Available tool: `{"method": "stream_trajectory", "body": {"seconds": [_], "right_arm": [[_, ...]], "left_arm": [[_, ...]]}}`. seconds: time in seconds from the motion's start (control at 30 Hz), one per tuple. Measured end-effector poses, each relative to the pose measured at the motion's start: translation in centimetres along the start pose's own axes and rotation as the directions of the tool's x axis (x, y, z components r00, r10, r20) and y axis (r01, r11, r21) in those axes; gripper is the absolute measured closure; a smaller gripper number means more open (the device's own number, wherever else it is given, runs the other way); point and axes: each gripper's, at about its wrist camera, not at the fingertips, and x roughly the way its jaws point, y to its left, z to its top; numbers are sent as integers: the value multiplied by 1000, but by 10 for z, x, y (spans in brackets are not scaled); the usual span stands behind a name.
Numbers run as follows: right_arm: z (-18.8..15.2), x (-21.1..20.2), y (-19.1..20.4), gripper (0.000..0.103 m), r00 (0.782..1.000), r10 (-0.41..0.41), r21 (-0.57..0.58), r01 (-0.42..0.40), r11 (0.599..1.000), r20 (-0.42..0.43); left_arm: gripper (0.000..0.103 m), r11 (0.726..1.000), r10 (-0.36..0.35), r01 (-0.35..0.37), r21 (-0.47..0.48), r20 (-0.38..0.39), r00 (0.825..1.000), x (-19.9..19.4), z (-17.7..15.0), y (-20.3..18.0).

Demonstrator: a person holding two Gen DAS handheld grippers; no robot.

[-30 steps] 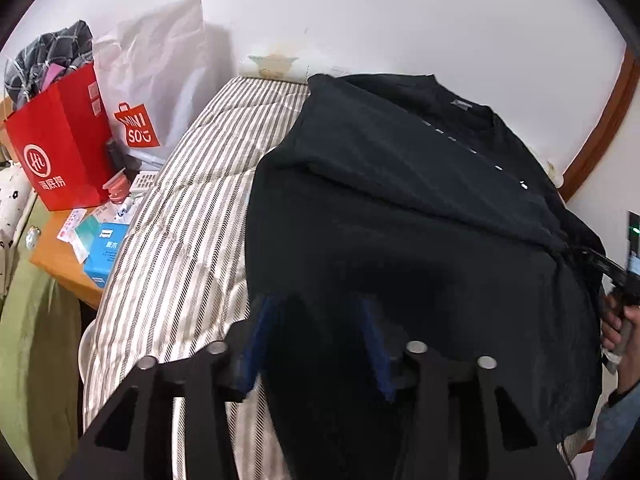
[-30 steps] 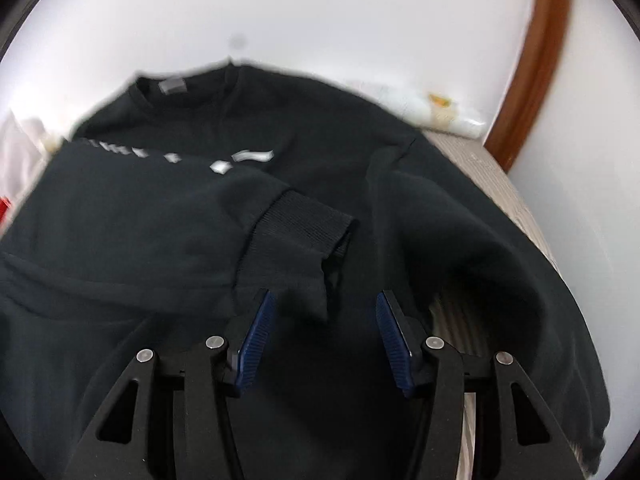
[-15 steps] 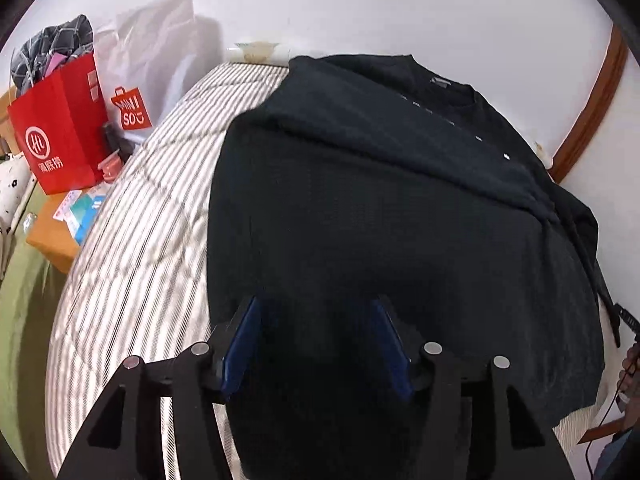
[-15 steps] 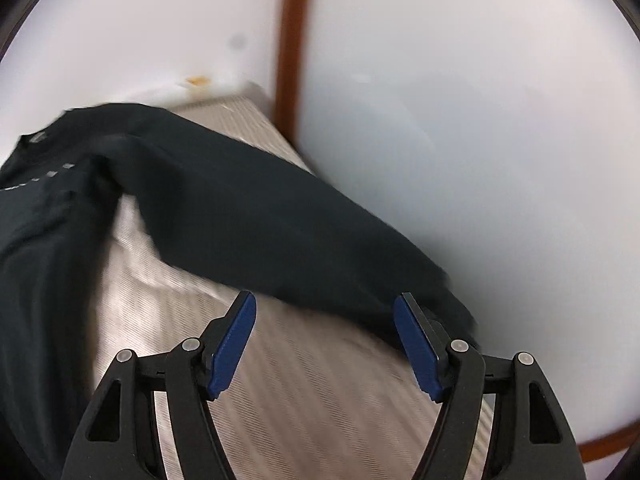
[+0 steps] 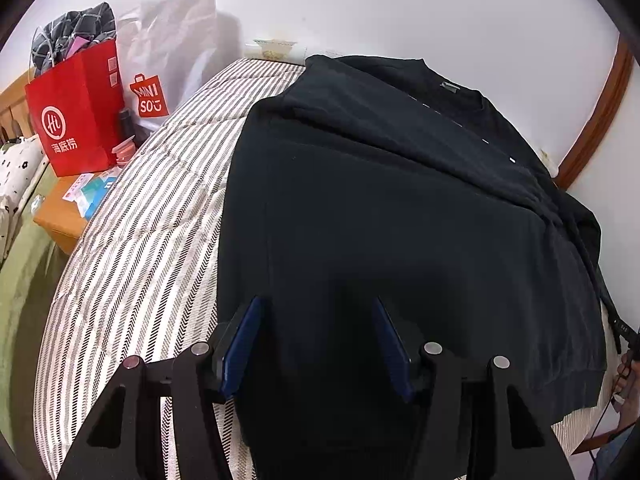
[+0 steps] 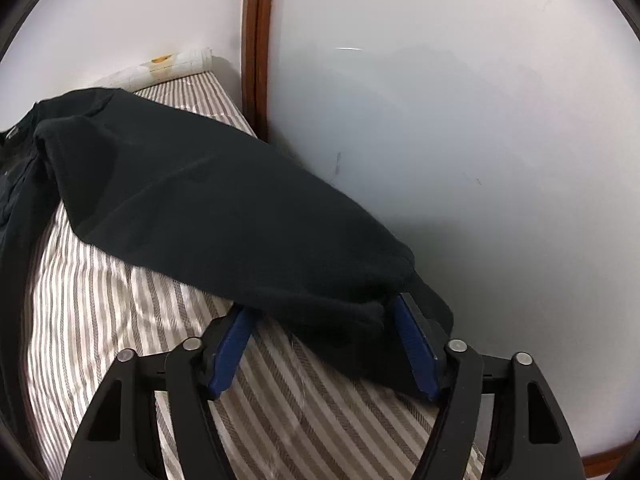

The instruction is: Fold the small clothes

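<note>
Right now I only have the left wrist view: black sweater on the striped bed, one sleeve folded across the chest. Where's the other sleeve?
Observer: The other sleeve lies stretched out flat, running along the wall.
Operator: Right gripper on it?
Observer: The cuff sits between the pads of the right gripper, whose jaws have just been closing. Can't tell if it's pinched yet.
Operator: Sleeve clear of the body?
Observer: Yes, bare striped bedding shows between the sleeve and the sweater's body.
</note>
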Motion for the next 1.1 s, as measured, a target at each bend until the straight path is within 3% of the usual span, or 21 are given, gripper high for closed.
{"method": "stream_trajectory", "body": {"seconds": [0.07, 0.17, 0.27, 0.37, 0.5, 0.6, 0.83, 1.0, 1.1], "right_arm": [[0, -1, 7, 83, 999, -50, -30, 50, 998, 12], [4, -8, 15, 89, 996, -87, -48, 88, 995, 31], [23, -41, 20, 90, 992, -70, -24, 73, 997, 101], [47, -87, 50, 90, 977, -29, -59, 42, 997, 210], [76, -144, 115, 90, 942, 69, -139, -24, 990, 330], [96, -180, 177, 90, 904, 195, -218, -117, 969, 381], [107, -228, 315, 90, 822, 427, -390, -278, 878, 376], [104, -223, 405, 89, 790, 526, -476, -349, 808, 314], [101, -206, 461, 89, 785, 564, -516, -382, 766, 255]], "left_arm": [[48, 1000, -11, 11, -9, -2, 1000, 0, 1, 3], [48, 1000, -7, 7, -21, -2, 1000, 1, 6, 7], [48, 1000, -2, 2, -1, 5, 1000, -2, 11, 13], [47, 997, 43, -44, 62, 13, 999, -2, 15, 15], [45, 996, 46, -47, 78, 16, 999, 1, 18, 23], [41, 997, 13, -14, 71, 20, 1000, 1, 19, 28], [40, 999, -14, 13, 43, 16, 1000, 8, 17, 43], [36, 998, -27, 25, 52, 27, 999, 12, 15, 46], [33, 998, -25, 23, 62, 30, 999, 13, 15, 44]]}}
